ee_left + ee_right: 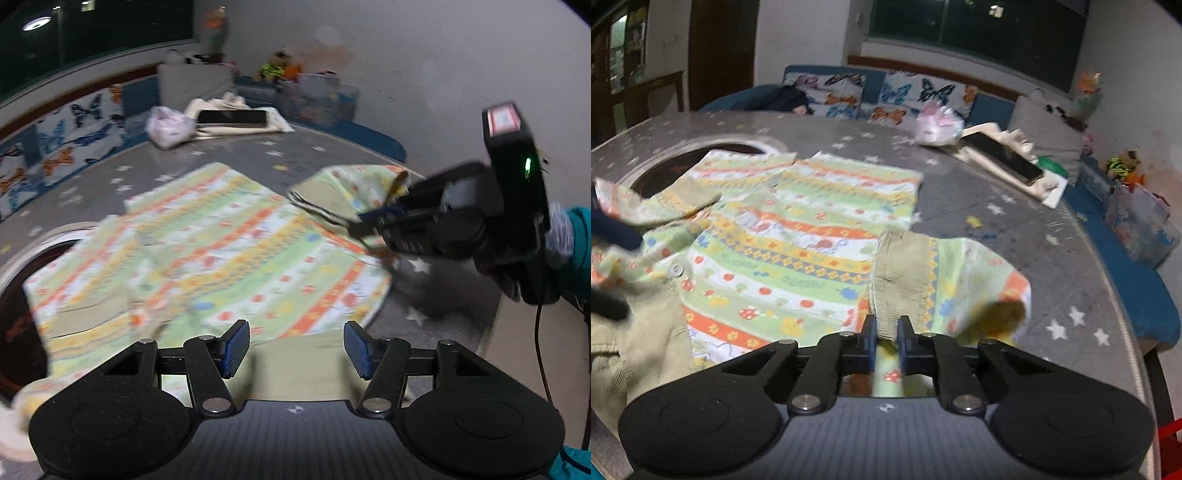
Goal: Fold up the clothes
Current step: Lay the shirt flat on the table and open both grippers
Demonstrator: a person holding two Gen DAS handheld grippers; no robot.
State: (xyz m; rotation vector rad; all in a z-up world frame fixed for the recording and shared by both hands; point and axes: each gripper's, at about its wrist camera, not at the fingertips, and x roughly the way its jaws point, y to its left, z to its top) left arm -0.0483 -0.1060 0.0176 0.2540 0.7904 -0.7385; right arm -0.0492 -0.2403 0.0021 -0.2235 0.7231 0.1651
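Note:
A child's striped shirt (207,243) with green, orange and yellow bands lies spread on the grey star-patterned table (280,155). My left gripper (296,349) is open and empty, just above the shirt's near olive hem. My right gripper (886,341) is shut on the sleeve (945,280) near its olive ribbed cuff (897,277) and holds it lifted off the table. In the left wrist view the right gripper (364,221) comes in from the right with that sleeve (354,184) raised. The shirt body (798,243) lies flat to the left.
A round hole (698,158) in the table sits partly under the shirt. A pink plastic bag (938,125) and a phone (1004,158) on white cloth lie at the far side. A butterfly-print sofa (886,92) stands behind the table. A cable (541,354) hangs from the right gripper.

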